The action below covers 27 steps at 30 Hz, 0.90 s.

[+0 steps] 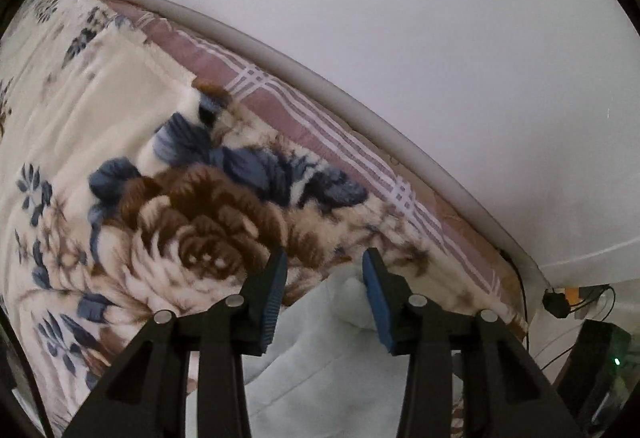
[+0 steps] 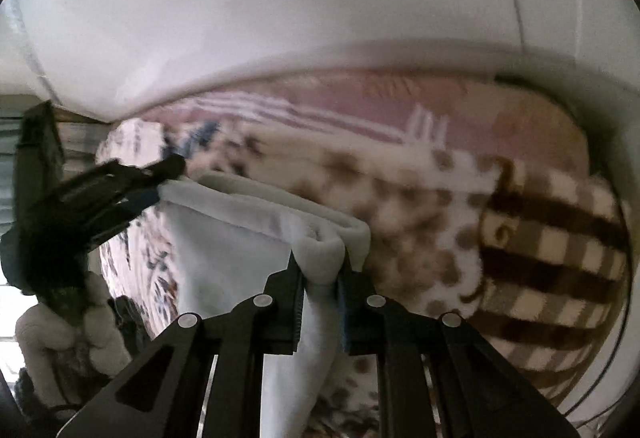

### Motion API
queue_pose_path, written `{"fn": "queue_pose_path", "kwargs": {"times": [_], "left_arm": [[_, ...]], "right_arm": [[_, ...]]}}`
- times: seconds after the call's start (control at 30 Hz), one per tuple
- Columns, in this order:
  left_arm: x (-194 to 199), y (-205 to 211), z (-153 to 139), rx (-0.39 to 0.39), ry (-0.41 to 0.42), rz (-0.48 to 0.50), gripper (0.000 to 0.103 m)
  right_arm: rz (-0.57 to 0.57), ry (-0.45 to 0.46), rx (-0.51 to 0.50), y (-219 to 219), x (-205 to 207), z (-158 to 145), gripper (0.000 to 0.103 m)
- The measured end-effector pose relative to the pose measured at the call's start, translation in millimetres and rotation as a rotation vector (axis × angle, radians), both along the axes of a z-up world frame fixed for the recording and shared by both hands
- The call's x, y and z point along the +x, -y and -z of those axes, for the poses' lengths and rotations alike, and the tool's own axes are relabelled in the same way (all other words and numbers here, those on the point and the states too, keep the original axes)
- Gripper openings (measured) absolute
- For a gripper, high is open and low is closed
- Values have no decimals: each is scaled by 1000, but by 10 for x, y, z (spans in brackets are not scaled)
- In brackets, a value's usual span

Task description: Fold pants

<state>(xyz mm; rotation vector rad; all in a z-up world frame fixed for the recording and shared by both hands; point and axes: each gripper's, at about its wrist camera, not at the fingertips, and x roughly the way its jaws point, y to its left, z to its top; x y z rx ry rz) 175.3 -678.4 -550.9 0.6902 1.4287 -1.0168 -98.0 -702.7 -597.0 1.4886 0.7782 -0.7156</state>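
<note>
Here, a bunched edge of the pale pants (image 2: 320, 250) is pinched between the narrowed fingers of the right gripper (image 2: 320, 278). The left gripper (image 1: 324, 278) is held wide apart over the pants' fabric, above the floral blanket (image 1: 192, 214).

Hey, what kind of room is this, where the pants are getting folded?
Most likely a bedroom. The pale pants are held over a bed covered by a fleecy floral blanket, with a pink plaid sheet beneath it, pushed up against a plain white wall.
</note>
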Motion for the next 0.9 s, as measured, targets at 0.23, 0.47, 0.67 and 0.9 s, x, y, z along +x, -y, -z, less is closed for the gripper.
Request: {"fn": "queue_pose_path", "kwargs": {"times": [0.23,0.47,0.67,0.9], "left_arm": [[188,-563,-349,-77,56,-177,93],[336,-1309,-298,-34,73,-323,101],[555,-1830,-535,-73,156,-467,101],[617,-2007,-433,-64,262,-464,101]], "right_arm": [[-65,51,-16,96,-139,-129,78],[-199,125,76,79,136,269,78],[-154,238,73,81,162,341,78],[-232,449,67,91,579,464,77]]}}
